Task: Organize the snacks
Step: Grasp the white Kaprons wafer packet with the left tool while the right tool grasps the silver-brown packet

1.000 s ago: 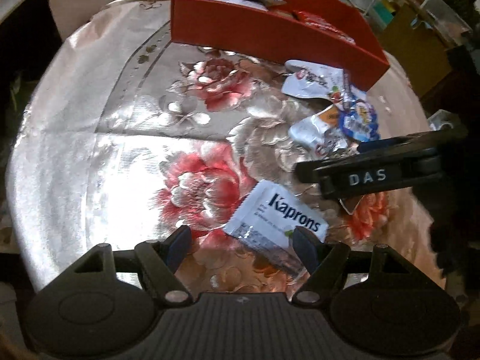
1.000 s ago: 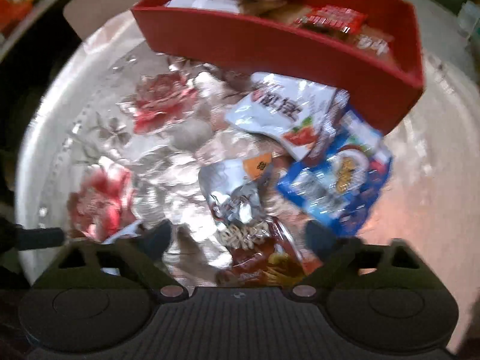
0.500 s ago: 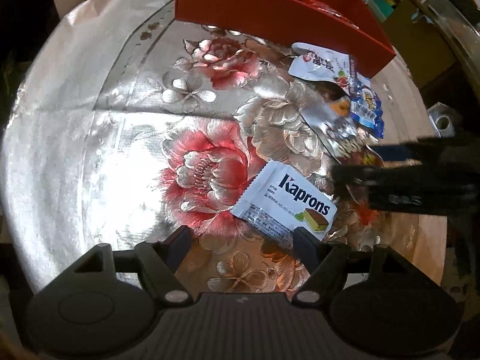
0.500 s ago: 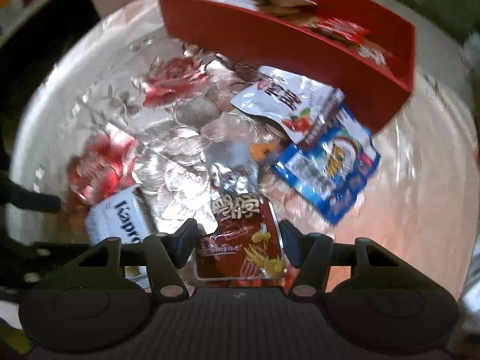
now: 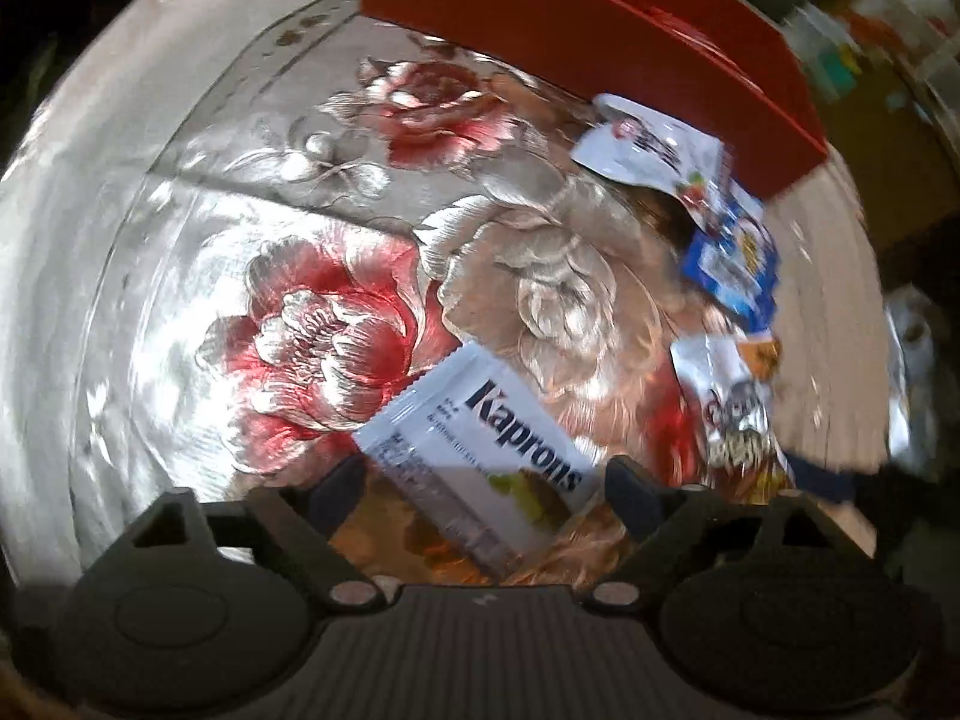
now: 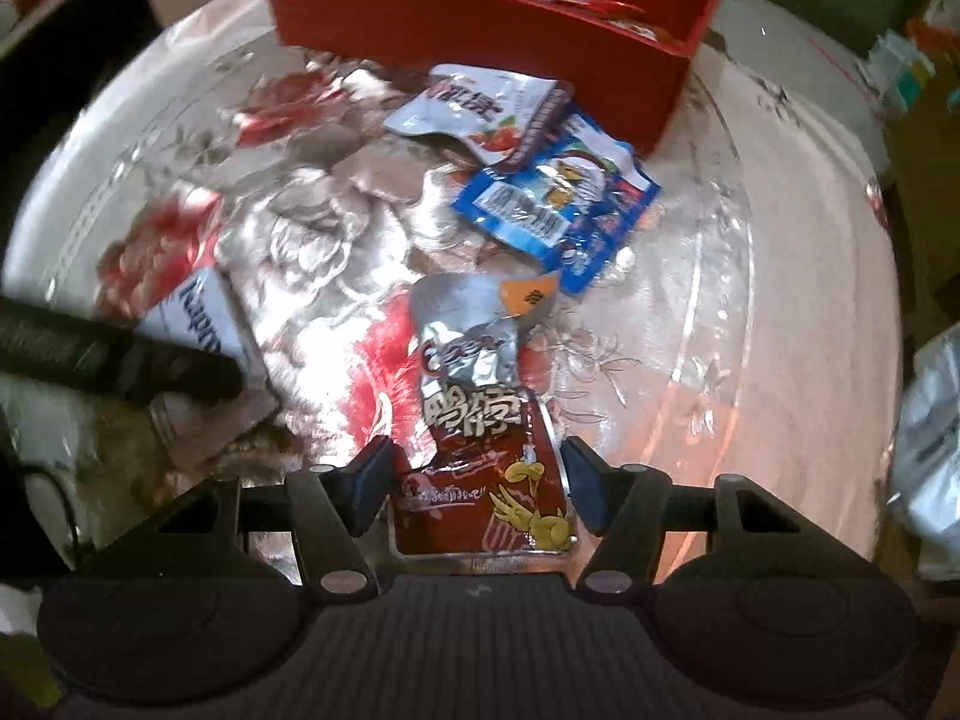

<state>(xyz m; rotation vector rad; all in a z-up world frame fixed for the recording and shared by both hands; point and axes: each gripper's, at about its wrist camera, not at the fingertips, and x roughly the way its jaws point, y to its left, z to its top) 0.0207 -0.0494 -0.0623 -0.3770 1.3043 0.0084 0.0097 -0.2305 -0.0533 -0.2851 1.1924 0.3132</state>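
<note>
Left wrist view: the left gripper [image 5: 480, 489] has just been widening its jaws, which stand open astride the white Kaprons pack [image 5: 480, 450] without pressing it. The pack lies flat on the bench [image 5: 150, 240], its long axis running diagonally from upper left to lower right; its near end is hidden by the gripper body. The red box [image 5: 600, 42] at the far edge is cut off at the top, and blur smears the packs on the right.

Right wrist view: the right gripper [image 6: 474, 489] has just been opening slightly; its jaws flank the dark red pack [image 6: 480, 480] with a gap on each side. That pack lies lengthwise toward the box [image 6: 480, 18], its crumpled silver end pointing away. The Kaprons pack [image 6: 204, 324] is partly covered by the left gripper's finger [image 6: 120, 360].
</note>
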